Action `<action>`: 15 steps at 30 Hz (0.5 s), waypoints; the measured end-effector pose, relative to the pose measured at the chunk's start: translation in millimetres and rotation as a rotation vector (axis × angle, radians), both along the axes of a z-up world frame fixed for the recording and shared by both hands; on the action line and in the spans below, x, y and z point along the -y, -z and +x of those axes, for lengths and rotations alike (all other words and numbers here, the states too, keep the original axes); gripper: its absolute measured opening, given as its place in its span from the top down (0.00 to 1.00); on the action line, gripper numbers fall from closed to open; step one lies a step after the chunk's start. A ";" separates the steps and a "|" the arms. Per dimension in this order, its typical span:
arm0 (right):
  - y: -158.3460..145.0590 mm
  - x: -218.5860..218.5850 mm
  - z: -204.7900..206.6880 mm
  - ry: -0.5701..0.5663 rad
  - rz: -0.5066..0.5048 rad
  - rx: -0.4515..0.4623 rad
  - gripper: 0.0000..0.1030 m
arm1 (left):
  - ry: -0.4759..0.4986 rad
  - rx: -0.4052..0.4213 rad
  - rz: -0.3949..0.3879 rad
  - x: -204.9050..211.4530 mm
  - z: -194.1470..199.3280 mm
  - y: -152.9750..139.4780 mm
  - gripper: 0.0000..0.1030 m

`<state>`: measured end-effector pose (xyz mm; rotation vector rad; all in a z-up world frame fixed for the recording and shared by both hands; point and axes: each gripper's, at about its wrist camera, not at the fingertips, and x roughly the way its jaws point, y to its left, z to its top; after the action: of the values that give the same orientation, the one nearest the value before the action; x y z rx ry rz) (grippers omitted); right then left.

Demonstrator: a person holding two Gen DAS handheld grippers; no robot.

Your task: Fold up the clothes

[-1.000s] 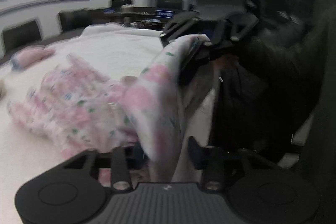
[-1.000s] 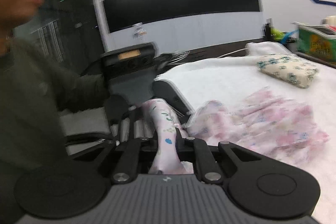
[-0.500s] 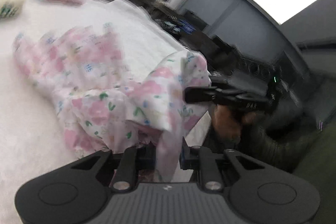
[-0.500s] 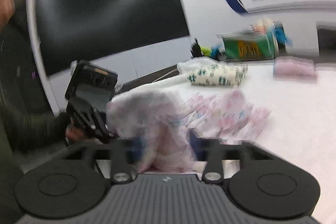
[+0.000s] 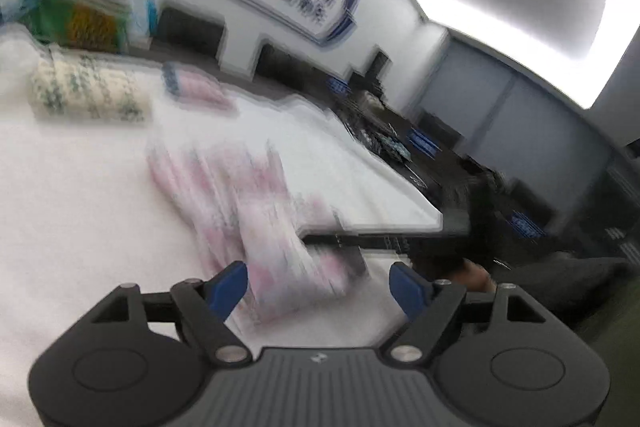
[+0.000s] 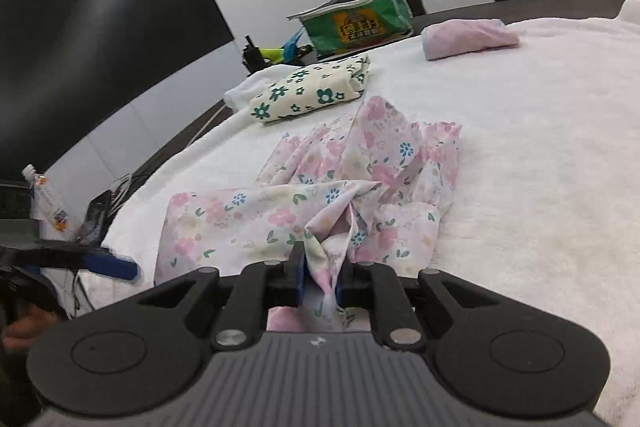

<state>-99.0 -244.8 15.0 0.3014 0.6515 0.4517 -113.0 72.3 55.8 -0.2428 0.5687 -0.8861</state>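
I have the pink floral garment (image 6: 320, 183) lying crumpled on the white towelling table cover (image 6: 520, 147), and I use that garment as my reference for everything else. My right gripper (image 6: 320, 279) is at the garment's near edge with its jaws drawn narrow, clamped on a bunched fold of the fabric that rises between the blue pads. My left gripper (image 5: 320, 287) sits just short of the same garment (image 5: 256, 211), seen here badly smeared by motion; its jaws are opening and already stand wide, with the cloth lying beyond the blue fingertips (image 5: 228, 285) and nothing pressed between them. In the right wrist view that left gripper shows as a dark shape with a blue tip (image 6: 112, 263) off the garment's left side, past the table edge. Beyond the garment, towards the wall, lies a folded cream cloth with green flowers (image 6: 308, 91), and further off to its right a folded pink cloth (image 6: 468, 37). Behind the cream cloth stands a green bag (image 6: 356, 23). A large dark screen (image 6: 100, 39) fills the wall left of the garment, and a small bottle (image 6: 44, 203) stands off the table on that same side.
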 end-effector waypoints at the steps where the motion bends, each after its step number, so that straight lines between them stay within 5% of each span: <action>1: -1.2 -1.6 -1.2 0.011 -0.007 0.001 0.88 | -0.034 0.049 0.014 11.4 -3.3 -3.9 0.33; 3: -3.9 -3.5 -7.4 0.034 -0.025 0.010 0.87 | -0.061 0.108 0.032 35.1 -4.4 -6.1 0.47; 5: -4.9 -6.2 -12.4 0.049 -0.044 0.020 0.87 | -0.084 0.134 0.095 67.9 2.7 1.2 0.81; 6: -5.7 -6.8 -15.0 0.057 -0.052 0.025 0.84 | -0.106 0.143 0.148 80.7 7.2 7.2 0.87; 9: -13.7 -6.0 -24.3 0.090 -0.093 0.068 0.74 | -0.153 0.098 0.217 94.5 29.2 26.7 0.88; 12: -28.2 -2.3 -38.8 0.145 -0.155 0.157 0.69 | -0.195 -0.015 0.180 83.2 48.0 45.0 0.87; 15: -42.3 -6.9 -46.6 0.186 -0.186 0.253 0.69 | -0.241 -0.021 0.131 72.5 51.5 49.3 0.85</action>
<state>-145.7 -238.0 57.3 0.1234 0.4104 0.2426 -61.5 -0.2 6.5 -0.1973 0.6008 -0.6110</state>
